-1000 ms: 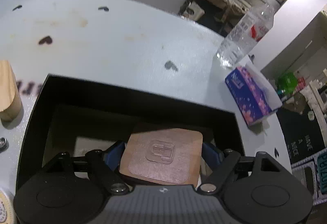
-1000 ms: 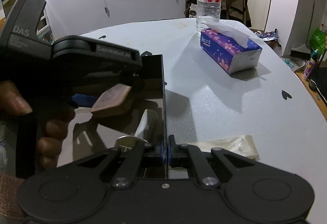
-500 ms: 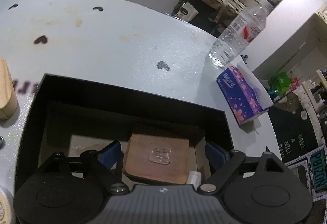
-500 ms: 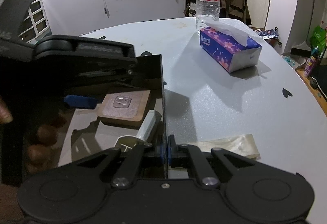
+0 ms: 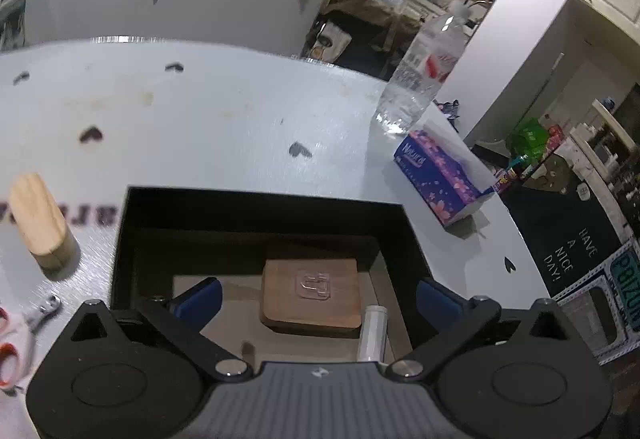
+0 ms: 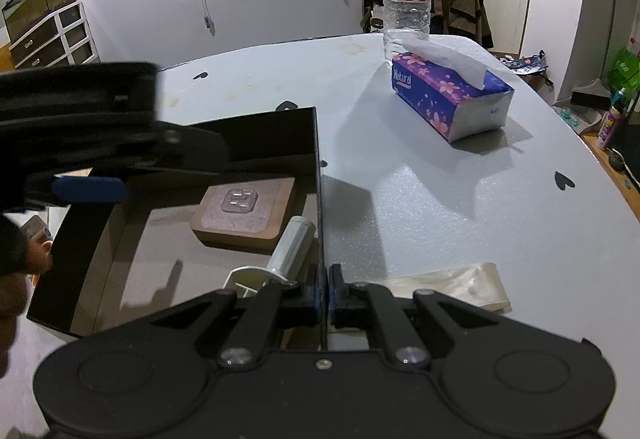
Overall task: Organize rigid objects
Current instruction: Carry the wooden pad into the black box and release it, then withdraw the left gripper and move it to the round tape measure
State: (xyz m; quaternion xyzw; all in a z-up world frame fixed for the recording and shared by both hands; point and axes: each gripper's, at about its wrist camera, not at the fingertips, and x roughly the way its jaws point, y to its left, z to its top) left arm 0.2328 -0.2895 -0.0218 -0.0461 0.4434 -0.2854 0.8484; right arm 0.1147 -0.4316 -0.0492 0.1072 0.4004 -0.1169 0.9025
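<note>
Wooden coaster (image 5: 310,295): lay flat in black box (image 5: 256,205), beside white tube (image 5: 372,333). Judged stiff, light; best taken by opposite edges. Left gripper (image 5: 316,297) spread, empty. Right gripper (image 6: 323,289) clenched on box wall.

The square wooden block (image 5: 310,295) between the jaws is brown, inside a black box (image 5: 256,207). The finger pads (image 5: 198,299) are blue. Past the jaws, the pale grey bench (image 5: 220,127) has little dark hearts, and the tissue box (image 6: 450,99) is purple with pink flowers.
</note>
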